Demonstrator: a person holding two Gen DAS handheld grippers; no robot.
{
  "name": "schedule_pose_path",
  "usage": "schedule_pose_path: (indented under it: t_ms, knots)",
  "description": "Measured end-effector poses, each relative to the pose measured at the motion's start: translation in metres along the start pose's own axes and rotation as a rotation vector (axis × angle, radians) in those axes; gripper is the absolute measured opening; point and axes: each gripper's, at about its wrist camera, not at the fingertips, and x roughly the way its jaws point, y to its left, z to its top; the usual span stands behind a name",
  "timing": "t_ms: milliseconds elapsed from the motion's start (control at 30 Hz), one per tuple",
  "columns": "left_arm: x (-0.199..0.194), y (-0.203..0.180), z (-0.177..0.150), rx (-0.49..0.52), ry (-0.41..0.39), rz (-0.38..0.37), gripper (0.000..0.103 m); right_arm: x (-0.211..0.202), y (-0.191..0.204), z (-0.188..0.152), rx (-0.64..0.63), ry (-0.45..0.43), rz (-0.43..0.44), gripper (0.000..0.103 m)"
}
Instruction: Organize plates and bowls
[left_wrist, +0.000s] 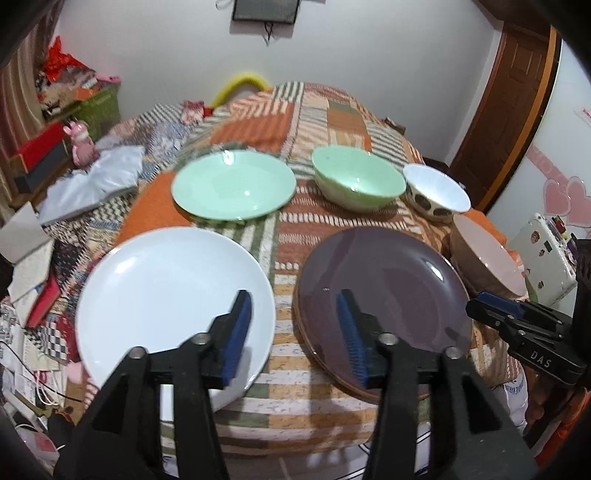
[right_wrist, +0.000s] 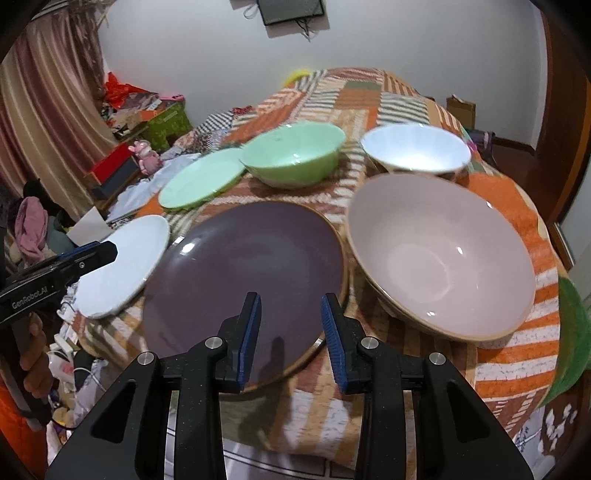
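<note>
Nothing stacked yet: white plate (left_wrist: 173, 302) lying near left, purple plate (left_wrist: 380, 302) near right, green plate (left_wrist: 232, 186) far left, three bowls (right_wrist: 439, 254) right. Left gripper (left_wrist: 295, 332), right gripper (right_wrist: 291, 339) both hovering agape, gripping nothing.

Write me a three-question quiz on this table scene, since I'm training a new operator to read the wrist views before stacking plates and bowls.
1. True or false: the left gripper is holding the white plate.
2. How many bowls are on the patchwork cloth?
A. two
B. three
C. four
3. Fill in: the purple plate sits between the white plate and the ______ bowl.

Key
1. False; both grippers, including the right gripper, are open and hold nothing.
2. B: the green bowl, the white bowl with dark spots and the pink bowl.
3. pink
</note>
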Motion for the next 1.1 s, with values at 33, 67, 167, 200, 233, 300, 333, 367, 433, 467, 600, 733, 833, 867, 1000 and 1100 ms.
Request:
schedule_pose_path:
  t_ms: [33,67,167,200,233,300,333,367,433,467,600,733,833,867,1000,1100]
  knots:
    - [-0.005,0.001,0.000,-0.001,-0.016,0.010,0.058,-0.002,0.002,0.002,-0.006,-0.007,0.002,0.039]
    - [-0.011,0.003,0.001,0.000,-0.035,0.024,0.060,-0.004,0.007,0.004,-0.016,-0.022,0.004,0.044]
    - [-0.025,0.011,0.002,-0.006,-0.073,0.062,0.068,-0.005,0.020,0.014,-0.054,-0.047,0.014,0.046]
    - [-0.030,0.015,0.002,-0.011,-0.084,0.073,0.069,-0.006,0.023,0.015,-0.062,-0.051,0.019,0.046]
    - [-0.034,0.019,0.002,-0.017,-0.090,0.083,0.072,-0.006,0.028,0.019,-0.075,-0.057,0.026,0.046]
    - [-0.039,0.027,0.002,-0.029,-0.098,0.098,0.079,-0.004,0.037,0.023,-0.095,-0.063,0.038,0.046]
    - [-0.042,0.032,0.002,-0.037,-0.104,0.108,0.082,-0.003,0.042,0.025,-0.104,-0.066,0.043,0.046]
    - [-0.045,0.038,0.001,-0.044,-0.112,0.118,0.082,-0.002,0.048,0.026,-0.116,-0.069,0.049,0.046]
    - [-0.049,0.048,-0.001,-0.053,-0.115,0.135,0.083,0.001,0.058,0.030,-0.139,-0.070,0.060,0.046]
    - [-0.050,0.055,-0.001,-0.064,-0.114,0.143,0.083,0.004,0.064,0.032,-0.152,-0.069,0.066,0.046]
    - [-0.051,0.083,-0.003,-0.111,-0.093,0.162,0.083,0.017,0.081,0.035,-0.192,-0.055,0.086,0.047]
    - [-0.046,0.104,-0.006,-0.135,-0.068,0.189,0.083,0.030,0.096,0.037,-0.222,-0.032,0.106,0.047]
    - [-0.042,0.117,-0.009,-0.147,-0.049,0.194,0.083,0.045,0.106,0.040,-0.234,-0.002,0.123,0.047]
    - [-0.041,0.122,-0.010,-0.152,-0.043,0.197,0.083,0.047,0.108,0.039,-0.237,0.006,0.127,0.047]
    - [-0.031,0.137,-0.015,-0.157,-0.016,0.209,0.083,0.064,0.118,0.040,-0.260,0.043,0.138,0.047]
    - [-0.024,0.149,-0.017,-0.172,0.003,0.199,0.083,0.078,0.124,0.042,-0.267,0.079,0.149,0.047]
